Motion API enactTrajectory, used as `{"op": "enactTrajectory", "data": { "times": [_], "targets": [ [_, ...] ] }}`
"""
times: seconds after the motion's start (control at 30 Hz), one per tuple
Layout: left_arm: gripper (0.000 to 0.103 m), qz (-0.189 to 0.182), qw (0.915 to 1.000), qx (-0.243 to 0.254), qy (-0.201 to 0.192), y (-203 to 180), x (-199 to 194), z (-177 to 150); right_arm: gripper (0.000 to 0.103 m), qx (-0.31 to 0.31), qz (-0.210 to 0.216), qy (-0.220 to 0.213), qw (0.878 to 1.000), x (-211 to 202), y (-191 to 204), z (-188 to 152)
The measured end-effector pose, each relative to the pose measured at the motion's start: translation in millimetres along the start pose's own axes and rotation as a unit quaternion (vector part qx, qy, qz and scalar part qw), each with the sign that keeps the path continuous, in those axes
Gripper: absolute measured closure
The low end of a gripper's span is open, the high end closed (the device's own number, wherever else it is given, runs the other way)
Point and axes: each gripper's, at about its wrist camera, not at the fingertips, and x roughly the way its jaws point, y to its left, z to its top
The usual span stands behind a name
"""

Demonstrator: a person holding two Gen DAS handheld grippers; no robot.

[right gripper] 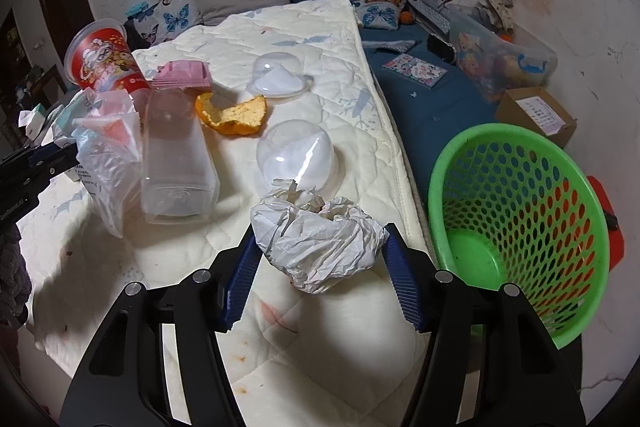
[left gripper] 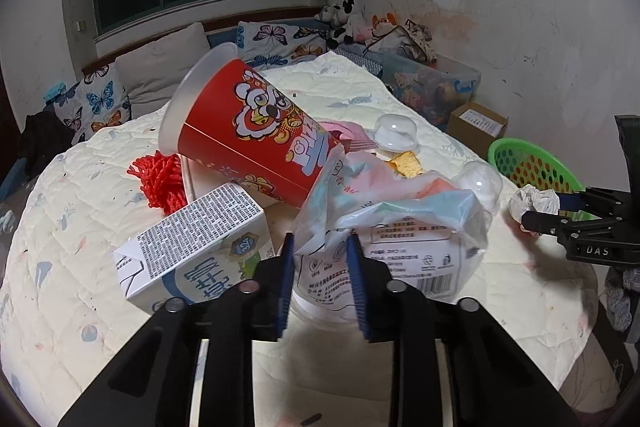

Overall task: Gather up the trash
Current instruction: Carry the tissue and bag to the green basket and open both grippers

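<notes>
- The left gripper (left gripper: 320, 267) is clamped on a crumpled plastic bag (left gripper: 392, 211), its blue pads pinching the bag's lower folds near the quilt's front edge.
- The right gripper (right gripper: 320, 267) is clamped on a wad of paper (right gripper: 320, 239), held over the quilt's (right gripper: 304, 27) right edge, just beside the green basket (right gripper: 516, 227).
- The basket stands off the quilt's right side, tilted with its mouth toward the camera.
- A red cup (left gripper: 256, 131) lies tipped on its side behind the bag, rim toward the pillows; a milk carton (left gripper: 192, 243) lies just left of the left gripper.
- Red yarn (left gripper: 160, 179) sits left of the cup.
- A clear bottle (right gripper: 176, 155) lies on the quilt beside the bag, touching it.
- An orange peel (right gripper: 236, 115) lies mid-quilt, between two clear domes (right gripper: 296, 159), one nearer the right gripper, one farther back.
- A pink packet (right gripper: 184, 75) rests behind the bottle, next to the cup.
- A cardboard box (right gripper: 536, 115) sits beyond the basket, by the wall.
</notes>
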Motion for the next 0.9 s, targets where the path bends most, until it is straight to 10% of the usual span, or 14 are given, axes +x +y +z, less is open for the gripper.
{"op": "enactTrajectory", "data": {
  "times": [0.9],
  "targets": [
    [0.085,-0.047,0.9966,0.022,-0.064,-65,-39,46,0.042,0.038,-0.05,-0.031,0.998,-38,-57,-12]
  ]
}}
